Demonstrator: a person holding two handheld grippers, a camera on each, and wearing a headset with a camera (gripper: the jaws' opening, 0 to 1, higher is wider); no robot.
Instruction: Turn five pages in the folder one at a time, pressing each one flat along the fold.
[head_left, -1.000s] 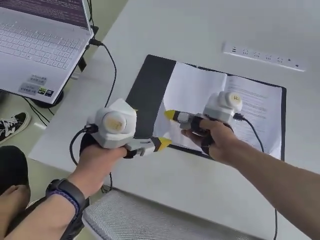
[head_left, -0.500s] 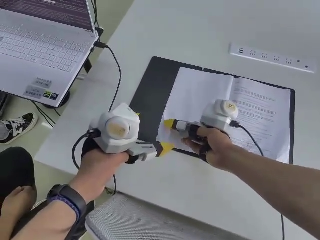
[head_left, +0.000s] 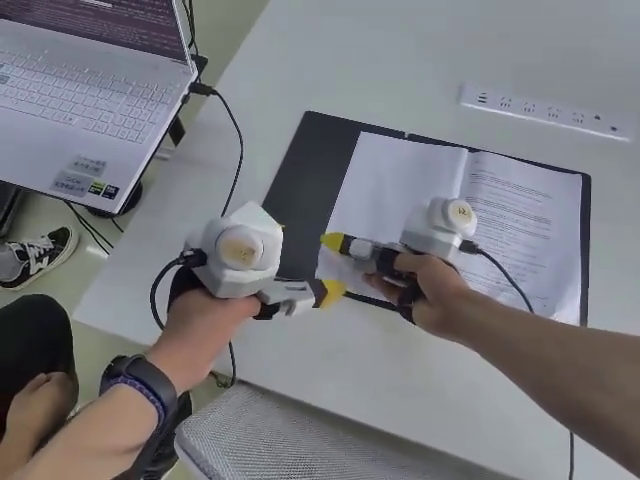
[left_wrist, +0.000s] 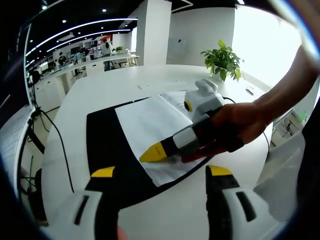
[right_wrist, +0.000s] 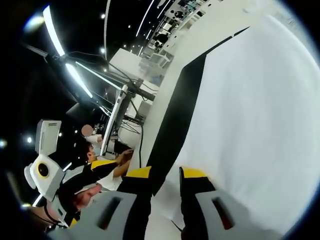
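left tongs (left_wrist: 161, 171): jaws wide apart | right tongs (left_wrist: 156, 152): tip at page (left_wrist: 150, 117) edge | folder (left_wrist: 106, 145): open

I'm in an open-plan office: my white worktop (head_left: 420, 60) carries a laptop (head_left: 80, 90) at far left and a power strip (head_left: 545, 112) at far right. Beyond it stand rows of desks (left_wrist: 95, 60), a potted plant (left_wrist: 223, 62) and ceiling light strips (left_wrist: 75, 25).

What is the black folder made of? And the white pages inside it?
The flat black folder looks like stiff plastic or coated card: smooth, dull black, lying flat with straight, crisp edges. I cannot tell which of the two it is. The thin white pages look like plain paper: matt and sheet-thin, with small printed text on the right-hand one.
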